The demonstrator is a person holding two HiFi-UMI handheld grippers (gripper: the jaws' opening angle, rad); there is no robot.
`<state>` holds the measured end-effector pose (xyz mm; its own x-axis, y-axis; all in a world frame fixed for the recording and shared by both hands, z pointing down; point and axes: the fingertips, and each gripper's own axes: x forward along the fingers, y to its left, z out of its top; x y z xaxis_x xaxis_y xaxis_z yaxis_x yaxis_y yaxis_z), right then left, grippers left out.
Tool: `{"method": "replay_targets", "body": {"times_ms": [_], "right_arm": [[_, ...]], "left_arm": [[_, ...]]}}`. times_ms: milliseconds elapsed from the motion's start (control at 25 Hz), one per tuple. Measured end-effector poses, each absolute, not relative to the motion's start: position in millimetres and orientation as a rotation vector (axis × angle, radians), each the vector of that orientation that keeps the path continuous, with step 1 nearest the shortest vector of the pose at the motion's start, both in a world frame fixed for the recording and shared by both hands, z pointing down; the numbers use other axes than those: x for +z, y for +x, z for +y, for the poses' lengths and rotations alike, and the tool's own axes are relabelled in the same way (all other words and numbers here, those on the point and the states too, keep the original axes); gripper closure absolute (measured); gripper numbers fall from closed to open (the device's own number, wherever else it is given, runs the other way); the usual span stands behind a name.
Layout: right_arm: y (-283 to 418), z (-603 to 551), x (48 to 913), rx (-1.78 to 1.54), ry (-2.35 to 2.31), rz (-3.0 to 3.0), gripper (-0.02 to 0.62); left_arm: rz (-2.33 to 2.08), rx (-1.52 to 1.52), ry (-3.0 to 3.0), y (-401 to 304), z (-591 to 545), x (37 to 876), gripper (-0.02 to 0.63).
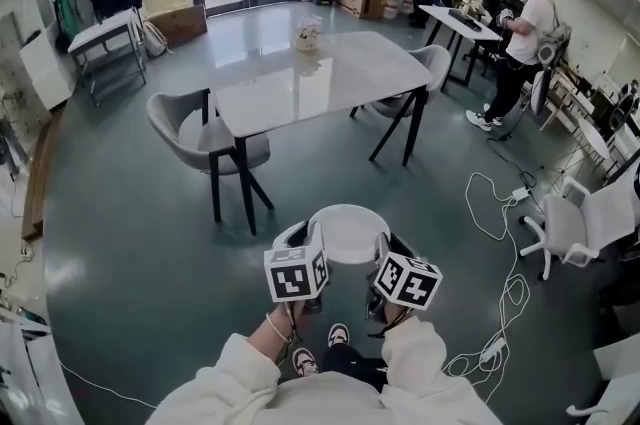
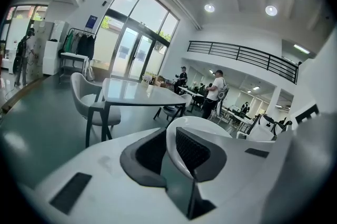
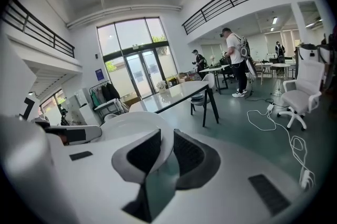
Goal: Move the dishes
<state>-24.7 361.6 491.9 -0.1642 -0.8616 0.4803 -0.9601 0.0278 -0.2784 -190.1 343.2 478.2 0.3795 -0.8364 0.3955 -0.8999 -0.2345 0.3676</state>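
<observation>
A white plate (image 1: 348,233) hangs in the air in front of me, over the floor and short of the table. My left gripper (image 1: 312,241) is shut on its left rim and my right gripper (image 1: 386,251) is shut on its right rim. In the left gripper view the plate (image 2: 202,127) curves away to the right from between the dark pads (image 2: 192,150), with the left gripper (image 2: 171,150) clamped on its edge. In the right gripper view the plate (image 3: 131,124) spreads to the left, its rim pinched by the right gripper (image 3: 167,150).
A white-topped table (image 1: 330,83) stands ahead with a small flower pot (image 1: 307,36) at its far edge. Grey chairs (image 1: 195,128) (image 1: 428,71) sit at its left and right. Cables (image 1: 500,213) trail on the floor beside a white office chair (image 1: 578,223). People stand at desks at the back right.
</observation>
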Motion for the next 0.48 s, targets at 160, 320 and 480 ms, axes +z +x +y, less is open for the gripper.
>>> {"method": "replay_targets", "body": {"times_ms": [160, 320, 480], "right_arm": [[-27.5, 360.4, 493.2, 0.833, 1.907, -2.105, 0.468], [-29.8, 351.6, 495.7, 0.842, 1.899, -2.114, 0.469], [-34.4, 341.5, 496.7, 0.851, 1.899, -2.12, 0.469]], "left_arm": [[-1.482, 0.162, 2.1, -194.1, 342.6, 480.5, 0.554], [-1.485, 0.163, 2.096, -196.4, 334.6, 482.0, 0.554], [-1.488, 0.162, 2.096, -201.2, 324.9, 482.0, 0.554]]}}
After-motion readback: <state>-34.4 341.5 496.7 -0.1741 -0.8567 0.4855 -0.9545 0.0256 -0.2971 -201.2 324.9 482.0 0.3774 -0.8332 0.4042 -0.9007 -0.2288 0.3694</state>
